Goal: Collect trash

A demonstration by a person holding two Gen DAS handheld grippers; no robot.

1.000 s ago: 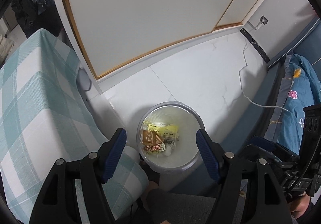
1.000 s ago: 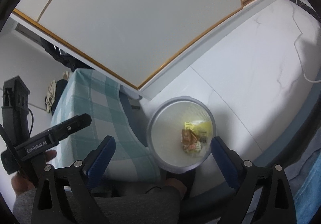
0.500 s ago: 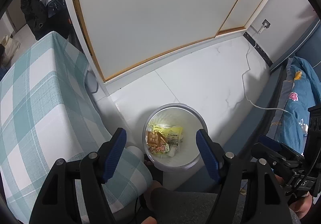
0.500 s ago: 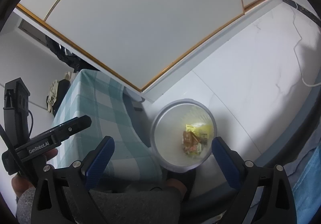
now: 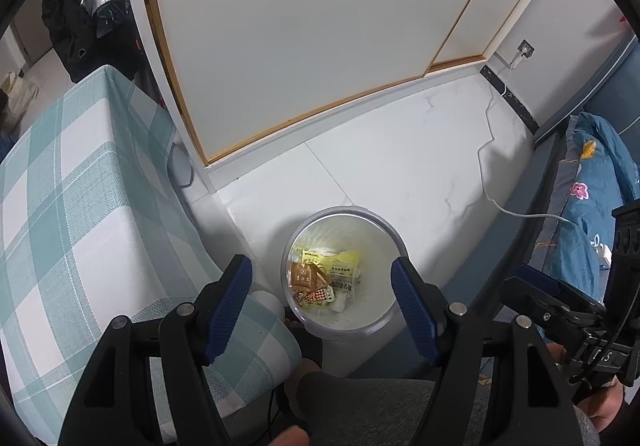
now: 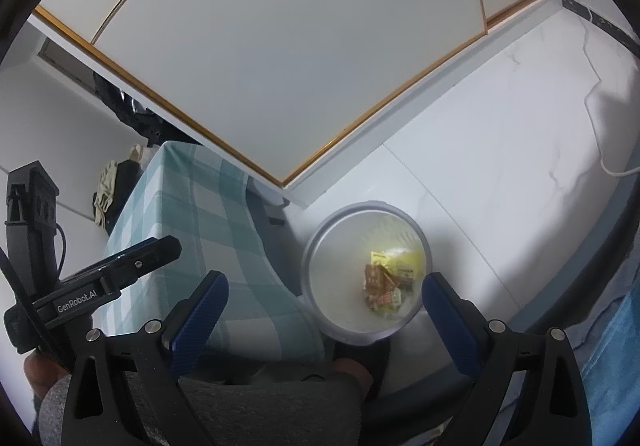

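Note:
A round translucent trash bin (image 5: 384,320) stands on the white floor, with yellow and brown snack wrappers (image 5: 324,276) lying in its bottom. My left gripper (image 5: 322,278) hangs high above the bin, open, with nothing between its blue pads. In the right wrist view the same bin (image 6: 316,286) with the wrappers (image 6: 390,280) sits below my right gripper (image 6: 322,292), which is also open and empty. The left gripper's body (image 6: 100,282) shows at the left of that view, and the right gripper's body (image 5: 568,310) at the right edge of the left wrist view.
A table under a teal checked cloth (image 5: 80,206) stands left of the bin. White sliding panels with wooden frames (image 5: 320,26) rise behind. A white cable (image 5: 492,182) runs across the marble floor. Blue floral bedding (image 5: 592,182) lies at the right. A person's grey trouser leg (image 5: 380,402) is below.
Both views have drawn back slightly, so the bin looks smaller and more of the table and wall shows. Both grippers stay open and empty.

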